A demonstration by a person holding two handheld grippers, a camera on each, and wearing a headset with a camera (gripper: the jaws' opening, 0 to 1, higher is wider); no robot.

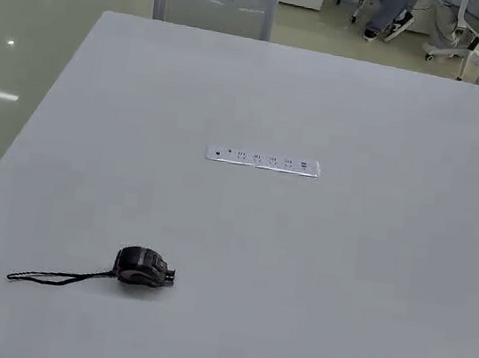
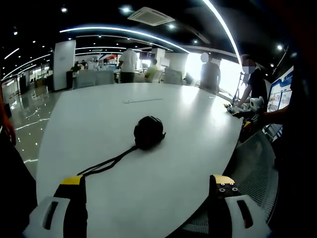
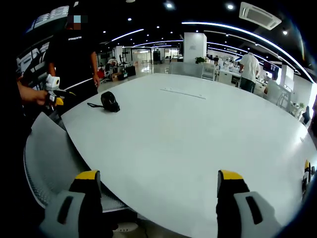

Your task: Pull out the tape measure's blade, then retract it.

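Jaws wide apart and empty, your left hand-held gripper (image 2: 148, 181) and right hand-held gripper (image 3: 158, 174) hang short of the black tape measure (image 1: 143, 267) lying on the white counter (image 1: 299, 266).

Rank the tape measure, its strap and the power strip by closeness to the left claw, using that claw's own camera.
1. Black strap, just ahead of the left claw.
2. Tape measure, farther ahead at the strap's end.
3. Power strip, far beyond it.
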